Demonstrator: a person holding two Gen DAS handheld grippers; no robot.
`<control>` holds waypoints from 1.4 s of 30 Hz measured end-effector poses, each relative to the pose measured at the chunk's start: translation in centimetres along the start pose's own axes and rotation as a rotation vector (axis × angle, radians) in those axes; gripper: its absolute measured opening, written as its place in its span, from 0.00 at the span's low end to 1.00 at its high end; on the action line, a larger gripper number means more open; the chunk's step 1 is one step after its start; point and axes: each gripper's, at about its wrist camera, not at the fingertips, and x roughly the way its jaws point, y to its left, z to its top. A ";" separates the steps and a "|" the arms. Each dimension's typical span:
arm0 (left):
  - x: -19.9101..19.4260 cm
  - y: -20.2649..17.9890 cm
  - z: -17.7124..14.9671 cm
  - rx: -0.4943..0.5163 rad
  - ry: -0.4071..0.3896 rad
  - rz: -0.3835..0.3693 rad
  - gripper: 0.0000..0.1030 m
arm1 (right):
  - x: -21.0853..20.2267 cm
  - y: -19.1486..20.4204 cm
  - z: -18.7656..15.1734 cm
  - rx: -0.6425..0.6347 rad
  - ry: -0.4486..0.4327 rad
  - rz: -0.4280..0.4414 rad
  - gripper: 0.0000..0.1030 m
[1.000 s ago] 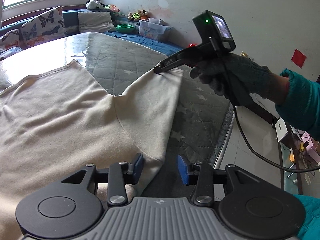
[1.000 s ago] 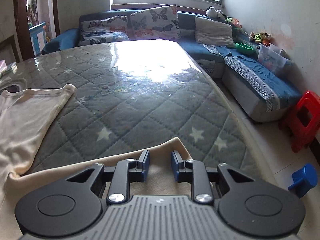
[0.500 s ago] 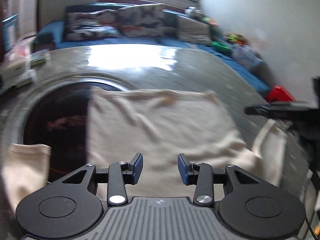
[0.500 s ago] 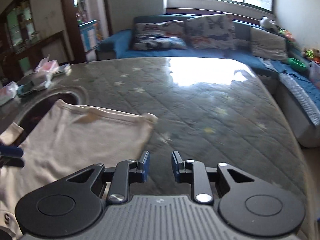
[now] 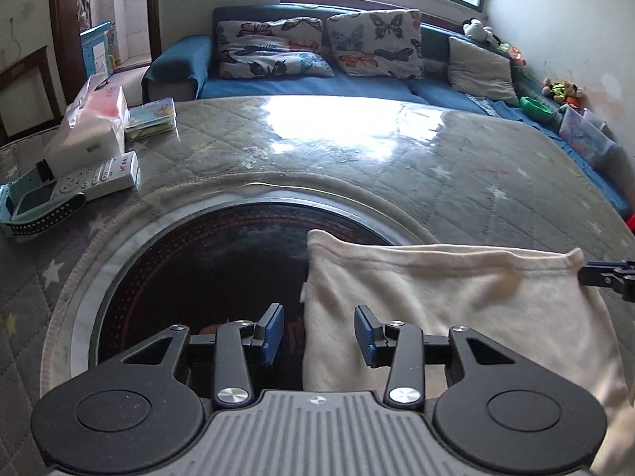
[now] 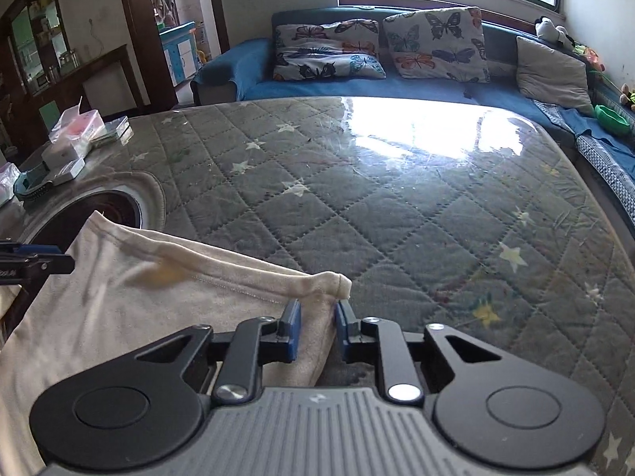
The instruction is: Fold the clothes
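1. Two blue-padded fingers of the left claw (image 5: 317, 333) stand wide apart in the left wrist view, straddling the cream garment's (image 5: 448, 301) left edge without gripping it. The garment lies on the tabletop (image 5: 496, 166), a grey quilted star-print cover under a glossy clear sheet, partly over a dark round glass inset (image 5: 198, 269). A white remote (image 5: 99, 176), tissue pack (image 5: 89, 119) and small box (image 5: 152, 118) sit far left; their print is too small to read. A blue sofa (image 5: 357, 87) with butterfly cushions (image 5: 373, 43) stands under the window.
2. From the right wrist view, the right claw (image 6: 317, 331) is partly open over the garment's right hem corner, cloth between the pads but not pinched. White lettering on the left claw's finger (image 6: 24, 267) at the frame's left edge is unreadable.
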 end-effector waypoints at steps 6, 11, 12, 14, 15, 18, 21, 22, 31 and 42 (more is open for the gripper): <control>0.8 -0.5 0.6 0.044 -0.036 0.027 0.09 | 1.0 0.2 0.8 -0.002 -0.013 -0.018 0.05; 0.9 0.0 0.3 0.033 -0.070 0.096 0.08 | 2.7 1.5 2.0 -0.056 -0.036 -0.061 0.04; 0.9 0.1 0.3 0.026 -0.070 0.089 0.08 | 3.0 1.7 2.2 -0.065 -0.038 -0.065 0.04; 0.7 0.5 0.6 0.013 -0.066 0.076 0.09 | 3.4 2.2 2.7 -0.076 -0.036 -0.068 0.04; 0.6 0.7 0.6 0.005 -0.062 0.064 0.11 | 3.5 2.4 3.0 -0.079 -0.032 -0.067 0.05; -0.5 1.4 0.6 -0.009 -0.066 0.047 0.12 | 2.9 3.0 3.3 -0.110 -0.033 -0.063 0.07; -2.9 1.7 -0.1 -0.020 -0.084 0.013 0.14 | 0.9 4.0 2.7 -0.151 -0.043 -0.026 0.11; -3.7 1.8 -0.3 -0.023 -0.090 0.001 0.17 | 0.3 4.5 2.3 -0.164 -0.036 -0.003 0.11; -10.3 7.4 -3.5 -0.108 -0.155 0.082 0.28 | -3.1 8.7 -3.0 -0.300 -0.011 0.086 0.24; -10.9 4.9 -7.0 0.024 -0.105 0.078 0.43 | -5.6 12.3 -7.8 -0.409 0.003 0.134 0.52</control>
